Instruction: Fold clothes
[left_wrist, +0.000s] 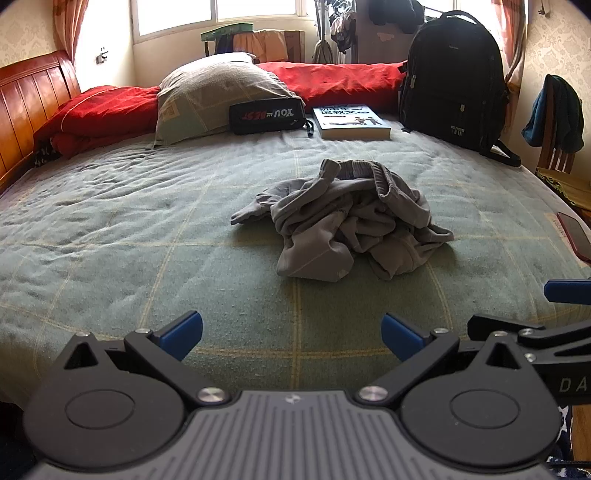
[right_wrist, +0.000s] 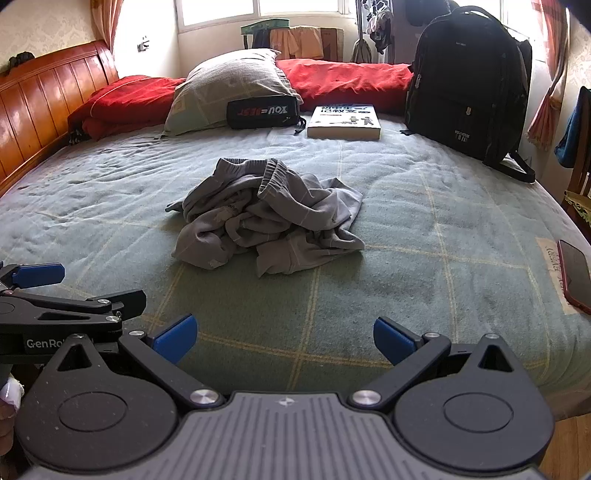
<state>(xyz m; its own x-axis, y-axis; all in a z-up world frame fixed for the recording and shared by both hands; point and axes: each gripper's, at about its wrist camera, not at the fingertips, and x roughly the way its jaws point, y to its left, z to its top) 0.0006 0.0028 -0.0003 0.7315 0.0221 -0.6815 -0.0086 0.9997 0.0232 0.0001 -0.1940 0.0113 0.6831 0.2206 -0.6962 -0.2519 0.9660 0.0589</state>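
Green checked bedspread (left_wrist: 147, 229) holds crumpled grey shorts (left_wrist: 347, 221) at its middle, while left gripper (left_wrist: 291, 334) and right gripper (right_wrist: 282, 338) hover nearby, fingers spread apart, empty.

Both wrist views, side by side, face the bed (left_wrist: 110, 229).

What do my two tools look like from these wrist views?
Both match: the left tool and right tool have matte black linkage arms with silver pivot screws, round black hubs, a ribbed grey body and blue finger pads. White lettering marks each tool's side: "GenRo" on the left, "DA" on the right. No cables show.
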